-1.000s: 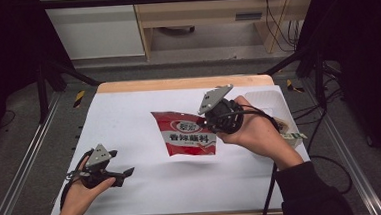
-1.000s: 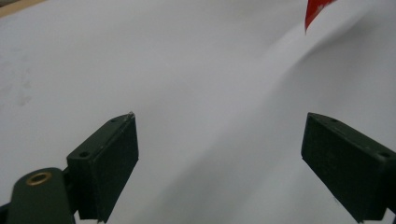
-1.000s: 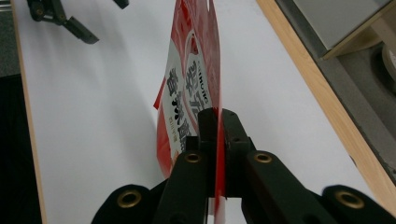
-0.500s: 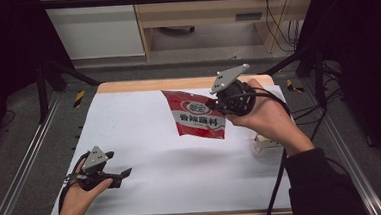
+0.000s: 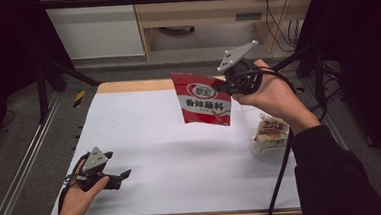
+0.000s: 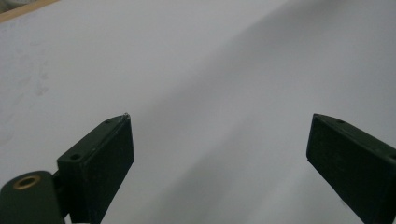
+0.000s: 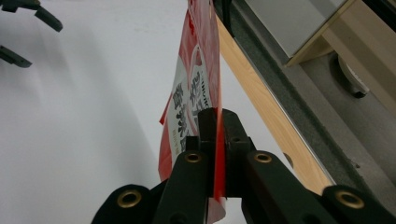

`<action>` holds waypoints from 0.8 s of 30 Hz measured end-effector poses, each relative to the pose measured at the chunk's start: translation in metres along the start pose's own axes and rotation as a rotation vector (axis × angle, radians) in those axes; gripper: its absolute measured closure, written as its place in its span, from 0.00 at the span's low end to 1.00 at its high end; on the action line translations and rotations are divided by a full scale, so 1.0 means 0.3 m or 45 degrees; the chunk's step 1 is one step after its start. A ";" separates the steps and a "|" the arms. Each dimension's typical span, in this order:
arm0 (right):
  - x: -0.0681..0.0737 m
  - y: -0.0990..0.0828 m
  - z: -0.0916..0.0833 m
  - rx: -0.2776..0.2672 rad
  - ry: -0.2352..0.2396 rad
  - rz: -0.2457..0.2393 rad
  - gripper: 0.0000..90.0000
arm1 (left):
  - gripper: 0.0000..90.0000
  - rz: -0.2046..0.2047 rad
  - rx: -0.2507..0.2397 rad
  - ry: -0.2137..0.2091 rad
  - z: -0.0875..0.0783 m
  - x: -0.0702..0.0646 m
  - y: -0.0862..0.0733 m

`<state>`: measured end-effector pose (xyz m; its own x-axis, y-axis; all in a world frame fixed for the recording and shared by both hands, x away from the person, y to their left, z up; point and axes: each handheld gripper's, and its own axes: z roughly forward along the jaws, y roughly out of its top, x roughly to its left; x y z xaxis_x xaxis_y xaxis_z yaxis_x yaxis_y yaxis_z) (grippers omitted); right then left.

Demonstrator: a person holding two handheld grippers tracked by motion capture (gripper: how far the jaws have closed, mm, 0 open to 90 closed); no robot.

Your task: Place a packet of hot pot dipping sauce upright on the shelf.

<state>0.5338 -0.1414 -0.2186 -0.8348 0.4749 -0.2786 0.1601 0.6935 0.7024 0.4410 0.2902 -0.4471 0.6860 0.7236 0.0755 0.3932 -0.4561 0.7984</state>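
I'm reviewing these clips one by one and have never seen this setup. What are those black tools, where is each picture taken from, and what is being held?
A person sits at a white table with a hand-held two-jaw gripper in each hand. The high view looks down from above; the other two views come from cameras riding on the grippers. The right gripper is shut on the edge of a red snack bag, which hangs in the air above the far side of the table. The left gripper rests near the front left corner, its jaws wide apart with nothing between them. A small pale packet lies near the table's right edge.
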 end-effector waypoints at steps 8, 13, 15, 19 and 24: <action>-0.074 -0.004 0.002 -0.005 -0.034 0.007 1.00 | 0.08 -0.017 0.044 0.048 0.007 0.006 -0.022; -0.078 -0.017 0.028 -0.012 -0.104 0.042 1.00 | 0.08 -0.021 0.064 0.067 0.011 0.012 -0.037; -0.075 -0.024 0.038 -0.003 -0.122 0.047 1.00 | 0.08 -0.009 0.077 0.088 0.010 0.016 -0.043; -0.082 -0.033 0.043 0.024 -0.172 0.052 1.00 | 0.08 -0.037 0.060 0.111 -0.004 0.029 -0.050; -0.114 -0.055 0.034 0.027 -0.219 0.086 1.00 | 0.08 -0.039 0.067 0.119 -0.005 0.038 -0.054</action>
<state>0.5650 -0.1634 -0.2274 -0.7194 0.6054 -0.3406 0.2256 0.6674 0.7098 0.4416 0.3066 -0.4581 0.6141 0.7817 0.1090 0.4462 -0.4577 0.7690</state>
